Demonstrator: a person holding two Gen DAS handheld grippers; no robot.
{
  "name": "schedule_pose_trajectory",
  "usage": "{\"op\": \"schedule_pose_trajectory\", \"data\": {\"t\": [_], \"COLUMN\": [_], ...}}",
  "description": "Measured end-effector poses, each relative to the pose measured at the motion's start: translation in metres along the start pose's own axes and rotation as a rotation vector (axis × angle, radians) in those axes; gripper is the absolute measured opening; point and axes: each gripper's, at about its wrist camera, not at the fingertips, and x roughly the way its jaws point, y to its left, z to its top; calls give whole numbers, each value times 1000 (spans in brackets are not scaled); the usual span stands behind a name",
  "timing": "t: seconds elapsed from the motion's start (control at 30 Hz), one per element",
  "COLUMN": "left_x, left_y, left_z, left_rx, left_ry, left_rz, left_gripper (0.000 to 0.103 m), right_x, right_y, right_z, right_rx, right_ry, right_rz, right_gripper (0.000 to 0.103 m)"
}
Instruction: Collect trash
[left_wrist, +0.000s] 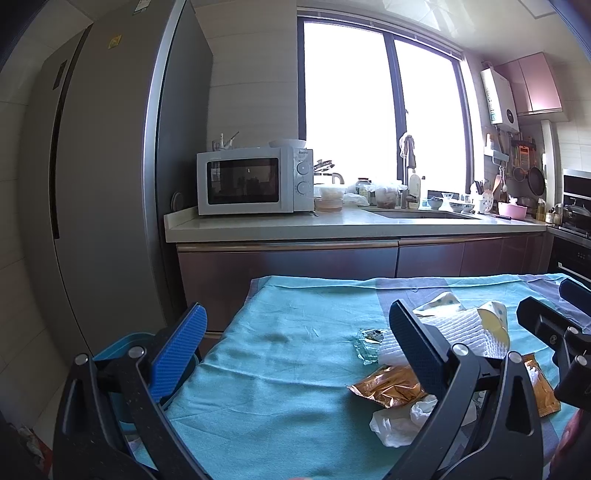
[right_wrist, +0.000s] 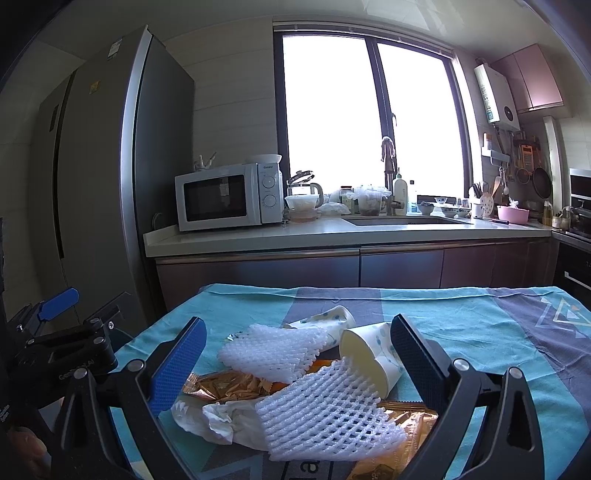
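1. While both tongs hang open and empty over the tabletop (right_wrist: 461, 314), the trash pile sits toward the right side.
2. Right tongs (right_wrist: 295, 354): foam net (right_wrist: 325, 413), paper cup (right_wrist: 373, 350), gold wrapper (right_wrist: 225, 386) and tissue (right_wrist: 218, 417) lie between its fingers.
3. Left tongs (left_wrist: 295, 343): clear wrapper (left_wrist: 369, 341) between fingers; the pile mostly lies beyond the right finger.
4. Blue bin (left_wrist: 125, 343) beside the tabletop's left edge.

Teal tablecloth (right_wrist: 461, 325) with grey-purple bands and a triangle motif. White mesh foam sleeves (right_wrist: 325, 413), diamond-patterned. Cream paper cup (right_wrist: 373, 354), blue-dotted. Shiny gold-brown wrapper (right_wrist: 225, 386). Crumpled white tissue (right_wrist: 218, 417). Blue ribbed pads (right_wrist: 177, 369) on black fingers. White microwave (left_wrist: 255, 181), dark door.
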Motion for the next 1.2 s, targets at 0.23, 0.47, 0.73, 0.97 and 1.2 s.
{"op": "schedule_pose_trajectory", "data": {"t": [0.23, 0.47, 0.73, 0.97, 1.2], "left_x": [-1, -1, -4, -4, -2], "left_y": [-1, -2, -3, -3, -5], "left_z": [0, 0, 1, 1, -1], "left_rx": [4, 5, 5, 6, 12], "left_ry": [-3, -6, -12, -10, -2], "left_rz": [4, 6, 8, 6, -1], "left_gripper": [97, 97, 97, 97, 97], "right_x": [-1, -2, -3, -2, 0], "right_y": [0, -1, -3, -4, -6], "right_z": [-2, -2, -1, -1, -3], "right_rx": [1, 5, 8, 12, 18], "right_ry": [2, 2, 1, 4, 12], "right_rz": [0, 3, 4, 9, 15], "right_gripper": [96, 96, 96, 96, 96]}}
